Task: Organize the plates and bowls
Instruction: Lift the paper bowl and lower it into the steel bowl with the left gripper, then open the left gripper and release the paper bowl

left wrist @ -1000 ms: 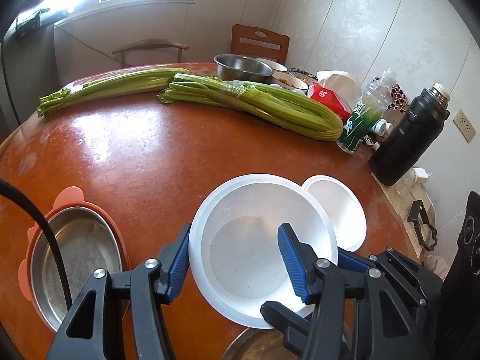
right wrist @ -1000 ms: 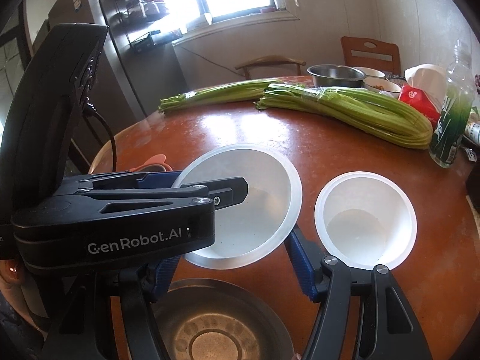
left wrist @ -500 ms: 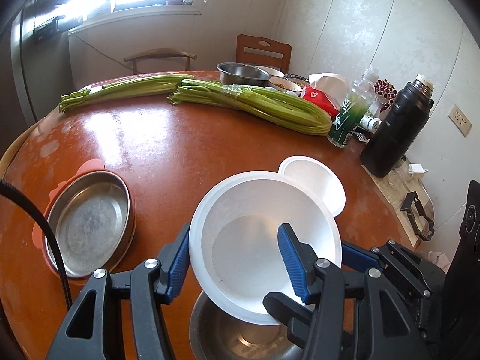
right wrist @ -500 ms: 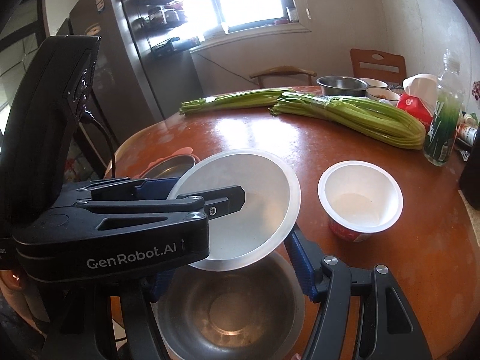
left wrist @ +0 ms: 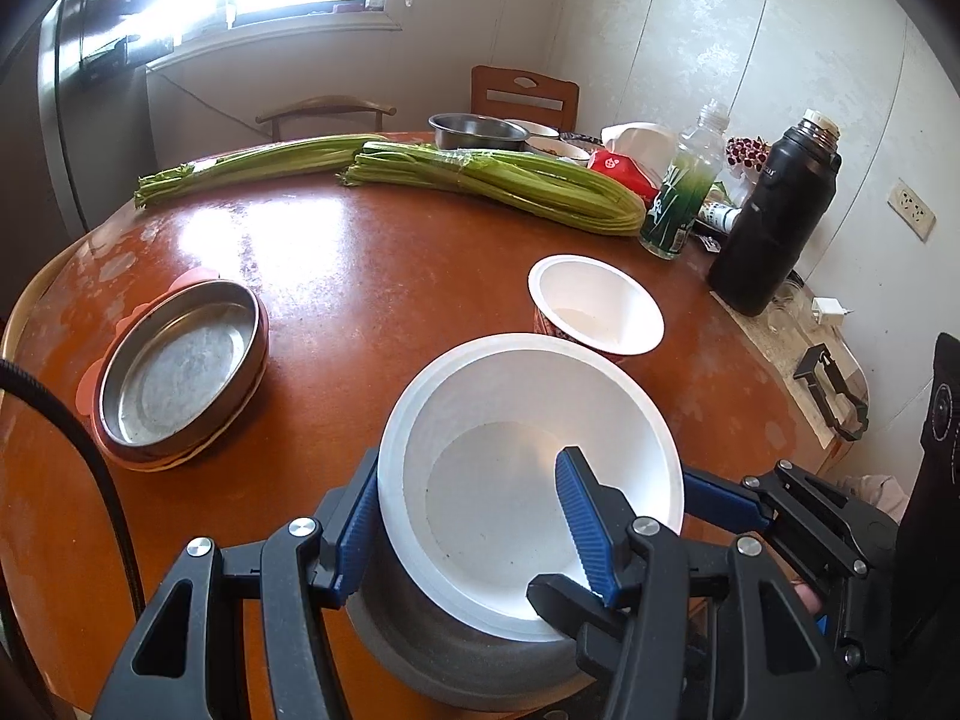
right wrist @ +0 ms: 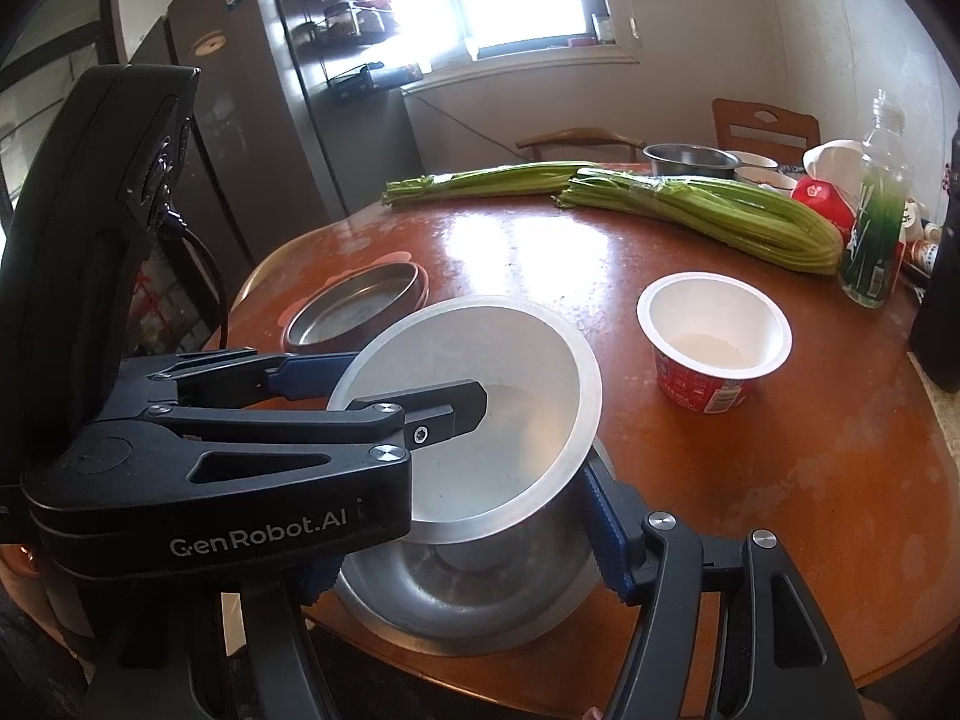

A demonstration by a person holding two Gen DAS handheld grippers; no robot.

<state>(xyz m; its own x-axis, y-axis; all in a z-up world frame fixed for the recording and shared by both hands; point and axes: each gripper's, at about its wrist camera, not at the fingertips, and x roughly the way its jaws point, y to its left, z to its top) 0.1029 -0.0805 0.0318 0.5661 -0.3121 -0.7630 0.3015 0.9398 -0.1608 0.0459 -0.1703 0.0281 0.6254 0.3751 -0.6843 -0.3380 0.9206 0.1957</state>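
At far left a shallow steel pan (left wrist: 180, 375) sits idle. The left gripper (left wrist: 468, 516) pinches the white bowl (left wrist: 528, 480) by its rim—tilted over the steel bowl (right wrist: 468, 588), presumably for nesting. The right gripper (right wrist: 468, 546) straddles that steel bowl; its grip cannot be told.

**Plastic, steel and a glossy tabletop**

Between my left gripper's ribbed blue pads (left wrist: 579, 522) sits a smooth, matt white plastic bowl (left wrist: 528, 480). Under it is a dull brushed-metal bowl (right wrist: 456, 594). The table (left wrist: 390, 276) ahead shines, worn reddish-brown.
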